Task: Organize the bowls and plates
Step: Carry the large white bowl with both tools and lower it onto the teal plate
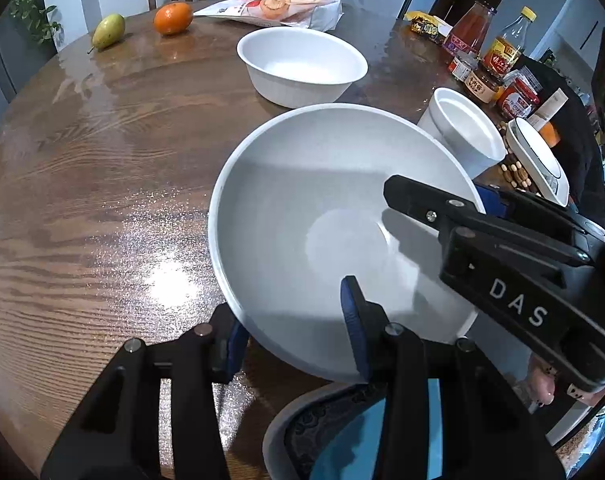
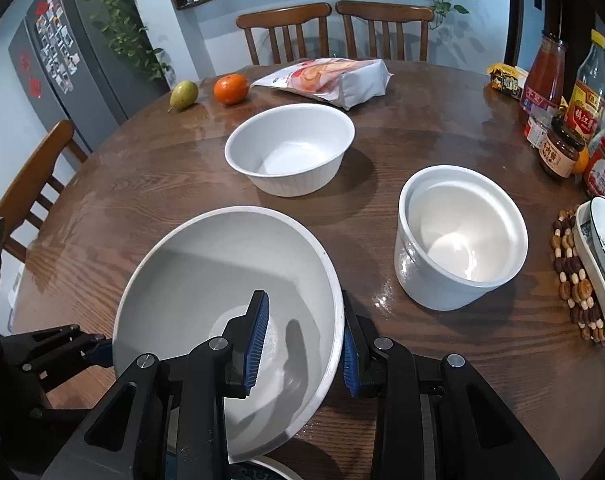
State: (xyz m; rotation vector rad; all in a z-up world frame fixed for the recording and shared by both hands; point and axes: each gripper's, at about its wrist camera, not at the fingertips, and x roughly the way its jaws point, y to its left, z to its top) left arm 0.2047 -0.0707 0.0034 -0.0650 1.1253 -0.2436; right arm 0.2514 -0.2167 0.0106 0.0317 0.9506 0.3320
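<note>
A wide grey-white bowl [image 1: 322, 208] [image 2: 222, 280] hangs tilted above the wooden table, held by both grippers. My left gripper [image 1: 298, 340] straddles its near rim, one finger inside and one outside, shut on it. My right gripper [image 2: 302, 344] is shut on the bowl's right rim; in the left wrist view it [image 1: 434, 204] reaches in from the right. A ribbed white bowl [image 1: 302, 66] [image 2: 290, 148] stands further back. A deep white pot holding a nested bowl [image 1: 466, 132] [image 2: 462, 236] stands to the right. A blue patterned plate [image 1: 342, 436] lies below the held bowl.
A pear [image 2: 184, 94], an orange [image 2: 231, 88] and a snack bag [image 2: 330, 80] lie at the table's far side. Sauce bottles and jars [image 2: 570, 120] crowd the right edge. A patterned dish [image 2: 602, 264] rests on a beaded mat [image 2: 574, 280]. Chairs [image 2: 334, 32] surround the table.
</note>
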